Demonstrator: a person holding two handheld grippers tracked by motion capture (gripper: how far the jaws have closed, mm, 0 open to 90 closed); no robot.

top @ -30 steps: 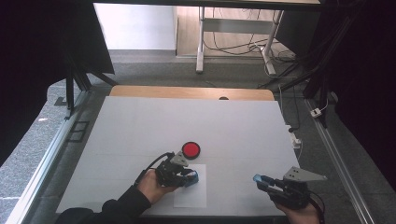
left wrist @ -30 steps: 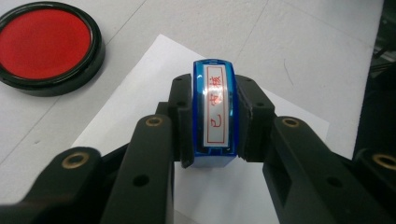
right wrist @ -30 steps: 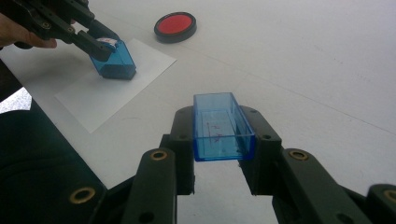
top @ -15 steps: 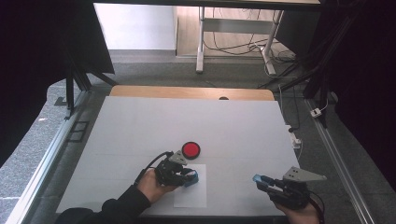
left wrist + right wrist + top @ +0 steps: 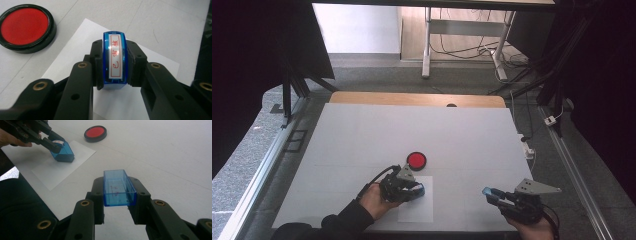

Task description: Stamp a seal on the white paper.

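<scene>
My left gripper (image 5: 416, 189) (image 5: 115, 63) is shut on a blue stamp (image 5: 115, 61) with a white label in red characters. The stamp (image 5: 63, 152) rests with its base on a white sheet of paper (image 5: 418, 207) (image 5: 82, 37) (image 5: 57, 167). A round red ink pad in a black case (image 5: 416, 160) (image 5: 25, 27) (image 5: 95, 132) lies just beyond the paper. My right gripper (image 5: 490, 193) (image 5: 119, 192) is shut on the stamp's clear blue cap (image 5: 118, 187) (image 5: 488, 191), held above the table at the front right.
The white table top (image 5: 412, 130) has a wooden strip along its far edge (image 5: 417, 99). Metal rails run along both sides. Cables and desk legs stand on the floor beyond.
</scene>
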